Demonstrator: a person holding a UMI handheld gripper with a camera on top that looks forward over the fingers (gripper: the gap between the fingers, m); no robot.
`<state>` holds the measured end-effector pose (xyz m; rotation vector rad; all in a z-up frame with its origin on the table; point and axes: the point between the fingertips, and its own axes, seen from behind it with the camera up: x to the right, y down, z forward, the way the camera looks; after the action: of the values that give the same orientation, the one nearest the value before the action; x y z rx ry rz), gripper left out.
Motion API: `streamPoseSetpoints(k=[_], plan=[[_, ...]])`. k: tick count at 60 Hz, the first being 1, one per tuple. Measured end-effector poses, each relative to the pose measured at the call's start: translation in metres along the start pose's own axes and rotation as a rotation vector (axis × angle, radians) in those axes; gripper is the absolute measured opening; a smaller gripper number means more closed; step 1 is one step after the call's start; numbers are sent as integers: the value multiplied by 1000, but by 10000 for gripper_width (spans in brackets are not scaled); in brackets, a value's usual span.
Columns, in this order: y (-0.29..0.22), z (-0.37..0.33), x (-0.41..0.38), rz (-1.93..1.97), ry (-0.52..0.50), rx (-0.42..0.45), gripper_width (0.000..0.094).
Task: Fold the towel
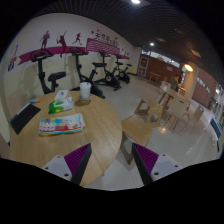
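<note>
**Q:** What is the state of the gripper [112, 152]?

**A:** It is spread wide. The two fingers [78, 162] stand well apart, and their purple pads [146, 160] face each other. Nothing is between them and neither finger touches anything. The gap shows only pale floor [110, 172] and the near edge of the table [100, 125].

**Q:** Where is the task item?

**A:** No item can be confirmed as a towel. A flat, multicoloured bundle [61, 124] lies on the round wooden table, at 10 o'clock from the gripper and well beyond the left fingertip. Whether it is cloth cannot be determined. It rests on the tabletop, and the fingers are well apart from it.

**Q:** What else is on the table?

**A:** 
- A green box [62, 101] sits just beyond the bundle, at 12 o'clock from it.
- A pale cup [86, 92] stands at 2 o'clock from the bundle, near the far rim.
- A dark chair [25, 117] stands at the table's 9 o'clock side.

**Q:** What surrounds the table?

**A:** 
- Exercise bikes [100, 72] stand in a row beyond the table, at 12 o'clock from the gripper.
- They stand in front of a wall with a pink banner [100, 45].
- Wooden stools [145, 108] and more furniture stand at 2 o'clock.
- A wooden seat [133, 130] stands just ahead of the right finger, beside the table.
</note>
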<state>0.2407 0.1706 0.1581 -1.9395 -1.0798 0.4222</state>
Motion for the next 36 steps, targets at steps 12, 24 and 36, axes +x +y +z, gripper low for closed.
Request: streamPoseSetpoints(k=[12,24,36], plan=[[-13,0,-82,-64,-106,22,850],[-15,-12,-176,-148,-250,31,851],[-12,-11,-282,-225,-369,59,850]])
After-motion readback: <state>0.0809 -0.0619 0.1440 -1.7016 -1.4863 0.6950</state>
